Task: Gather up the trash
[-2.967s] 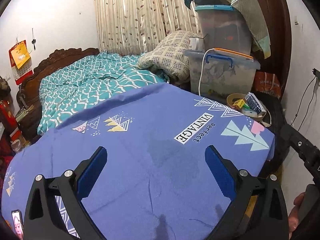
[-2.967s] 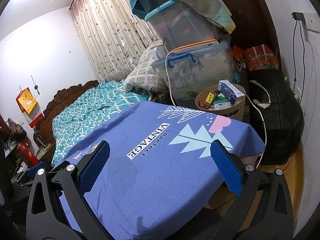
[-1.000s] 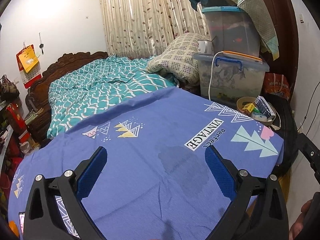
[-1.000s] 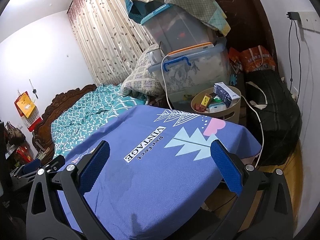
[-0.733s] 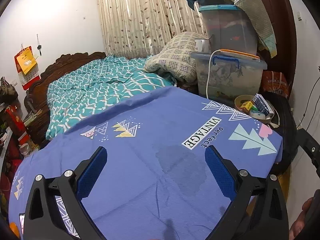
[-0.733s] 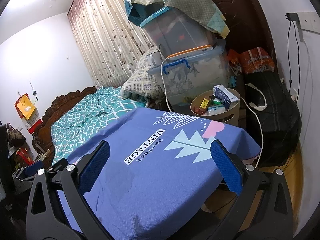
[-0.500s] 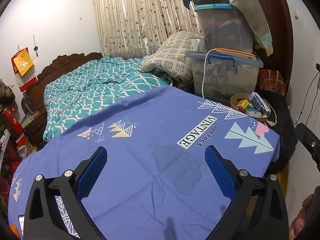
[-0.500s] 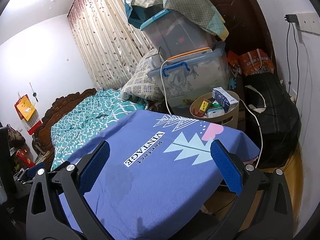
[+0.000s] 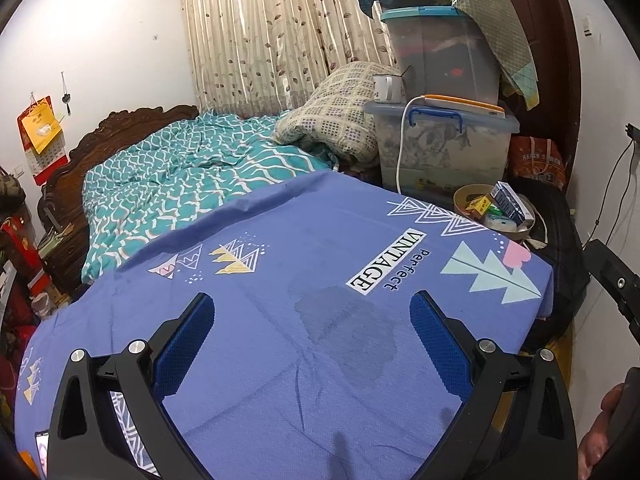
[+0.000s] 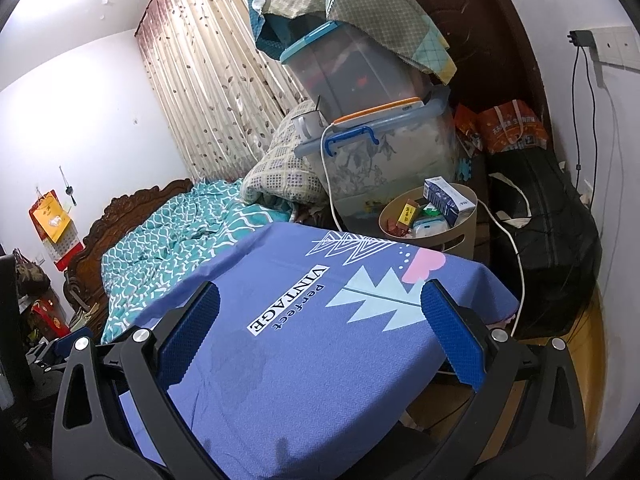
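Left gripper (image 9: 312, 342): jaws spread, empty | right gripper (image 10: 320, 334): jaws spread (empty) | both above blue printed-cloth bench (image 9: 304, 240) | round beige bin of packaging trash (image 10: 460, 236) beyond far edge

Printed words on the blue cloth
"Perfect VINTAGE" is printed on the blue cloth (image 9: 320, 280) (the second word white on a black bar); lettering on the orange bag (image 10: 512, 128) cannot be read.

White walls (image 9: 100, 40) enclosed a carved wooden bed (image 9: 132, 128) under a teal quilt (image 9: 180, 176); leaf-patterned curtains (image 9: 272, 40) hung behind.
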Demonstrator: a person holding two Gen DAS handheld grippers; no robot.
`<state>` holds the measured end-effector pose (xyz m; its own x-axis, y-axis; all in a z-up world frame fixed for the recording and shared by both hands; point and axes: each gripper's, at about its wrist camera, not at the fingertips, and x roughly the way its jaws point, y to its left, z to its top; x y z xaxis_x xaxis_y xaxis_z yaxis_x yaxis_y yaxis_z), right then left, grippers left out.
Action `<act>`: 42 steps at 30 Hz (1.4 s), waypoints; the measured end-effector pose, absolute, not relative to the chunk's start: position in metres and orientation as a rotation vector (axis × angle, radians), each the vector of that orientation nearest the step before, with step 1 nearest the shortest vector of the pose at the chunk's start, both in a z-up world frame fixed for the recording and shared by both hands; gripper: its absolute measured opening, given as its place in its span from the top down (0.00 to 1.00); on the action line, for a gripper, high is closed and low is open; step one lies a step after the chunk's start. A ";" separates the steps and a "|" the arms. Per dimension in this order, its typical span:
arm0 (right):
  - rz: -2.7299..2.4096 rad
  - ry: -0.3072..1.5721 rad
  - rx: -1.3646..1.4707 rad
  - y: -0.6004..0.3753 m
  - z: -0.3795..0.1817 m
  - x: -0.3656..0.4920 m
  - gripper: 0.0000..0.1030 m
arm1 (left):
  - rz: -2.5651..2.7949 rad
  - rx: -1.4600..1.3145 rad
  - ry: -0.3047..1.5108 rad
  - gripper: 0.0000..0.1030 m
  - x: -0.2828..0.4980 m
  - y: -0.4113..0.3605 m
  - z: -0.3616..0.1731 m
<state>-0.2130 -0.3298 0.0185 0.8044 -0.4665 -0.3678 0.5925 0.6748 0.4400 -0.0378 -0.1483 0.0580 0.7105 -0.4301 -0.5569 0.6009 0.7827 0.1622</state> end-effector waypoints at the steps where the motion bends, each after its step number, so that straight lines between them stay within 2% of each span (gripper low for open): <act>1: -0.602 0.233 0.574 -0.330 0.019 -0.213 0.03 | -0.586 0.346 0.524 0.08 -0.038 -0.148 0.058; 42: -0.602 0.239 0.579 -0.332 0.013 -0.213 0.03 | -0.607 0.409 0.556 0.08 -0.042 -0.157 0.038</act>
<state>-0.2128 -0.3317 0.0129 0.8029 -0.4641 -0.3742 0.5944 0.6722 0.4415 -0.0418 -0.1573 0.0376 0.6843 -0.4193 -0.5966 0.6313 0.7501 0.1969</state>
